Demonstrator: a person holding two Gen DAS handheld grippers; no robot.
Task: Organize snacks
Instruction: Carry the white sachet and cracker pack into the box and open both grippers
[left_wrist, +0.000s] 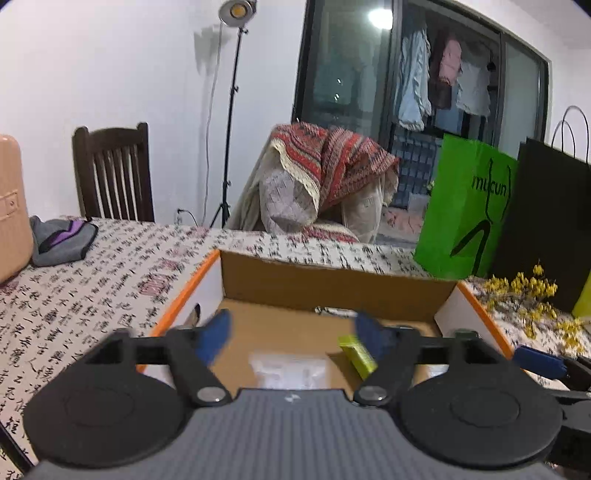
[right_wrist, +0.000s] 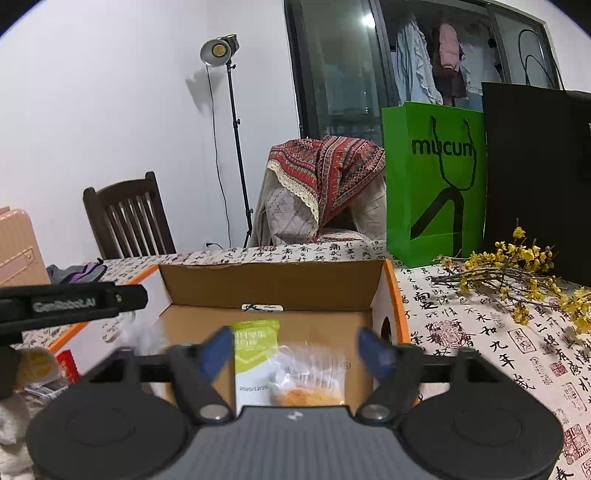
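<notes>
An open cardboard box (left_wrist: 332, 288) with orange edges stands on the table. My left gripper (left_wrist: 293, 332) hangs over its near side, blue fingers spread wide with nothing pressed between them. Below it lie a clear packet (left_wrist: 288, 369) and a yellow-green packet (left_wrist: 356, 354), which sits by the right finger. In the right wrist view the box (right_wrist: 269, 284) holds a green-and-white packet (right_wrist: 255, 354) and a clear bag of orange snack (right_wrist: 306, 376). My right gripper (right_wrist: 295, 349) is open above them, its pads off both. More snack packets (right_wrist: 68, 363) lie left of the box.
A green paper bag (right_wrist: 436, 184) and a black bag (right_wrist: 535, 177) stand at the back right, with yellow flower branches (right_wrist: 517, 269) in front. A grey-purple cloth (left_wrist: 62, 240), a pink case (left_wrist: 11, 206) and a dark chair (left_wrist: 114, 173) are at the left.
</notes>
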